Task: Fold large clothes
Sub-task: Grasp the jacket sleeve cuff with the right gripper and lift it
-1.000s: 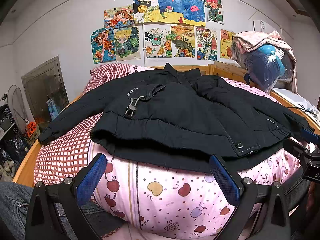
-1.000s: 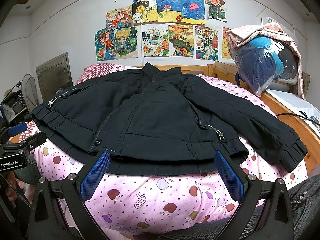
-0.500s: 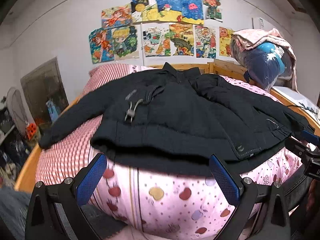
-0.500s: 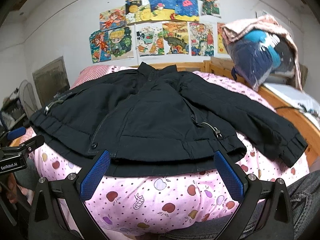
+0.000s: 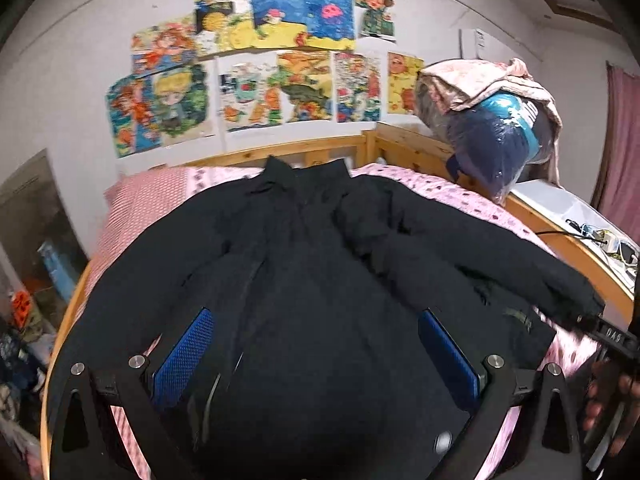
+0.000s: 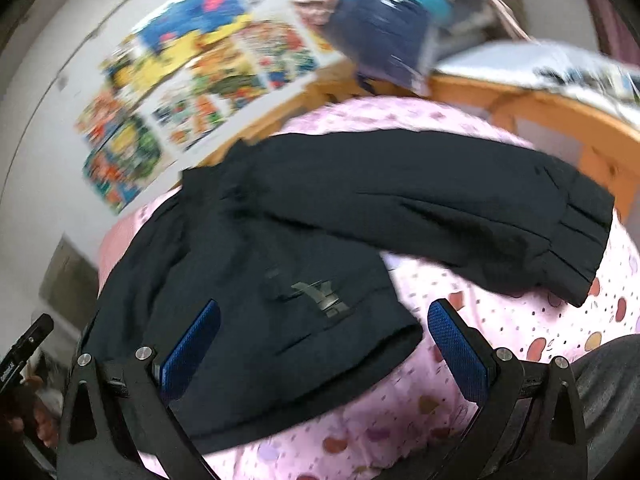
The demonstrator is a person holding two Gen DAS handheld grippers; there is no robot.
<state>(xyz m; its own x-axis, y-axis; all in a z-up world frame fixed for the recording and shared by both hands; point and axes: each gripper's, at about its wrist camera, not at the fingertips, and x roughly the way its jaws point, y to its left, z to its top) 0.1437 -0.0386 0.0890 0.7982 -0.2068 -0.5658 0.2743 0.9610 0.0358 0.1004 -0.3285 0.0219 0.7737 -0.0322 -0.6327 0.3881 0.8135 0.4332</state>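
Observation:
A black jacket (image 5: 320, 272) lies spread flat on the pink fruit-print bedsheet (image 5: 452, 192), collar toward the headboard. My left gripper (image 5: 316, 344) hovers open over the jacket's lower middle, its blue pads (image 5: 182, 360) wide apart with cloth showing between them. In the right wrist view the same jacket (image 6: 256, 264) shows its right front corner and its right sleeve (image 6: 460, 208) stretched out to the side. My right gripper (image 6: 324, 340) is open above that hem corner, near a toggle (image 6: 324, 296). This view is blurred.
A wooden bed frame (image 5: 424, 148) rings the mattress. A bagged bundle of bedding (image 5: 492, 128) sits at the far right corner. Drawings (image 5: 256, 68) cover the wall. A red-checked pillow (image 5: 148, 196) lies at the head. A hand (image 5: 604, 392) holds the other gripper at right.
Both grippers have moved forward from below the bed edge to over the jacket. The right one has also swung right and tilted, toward the hem corner and sleeve.

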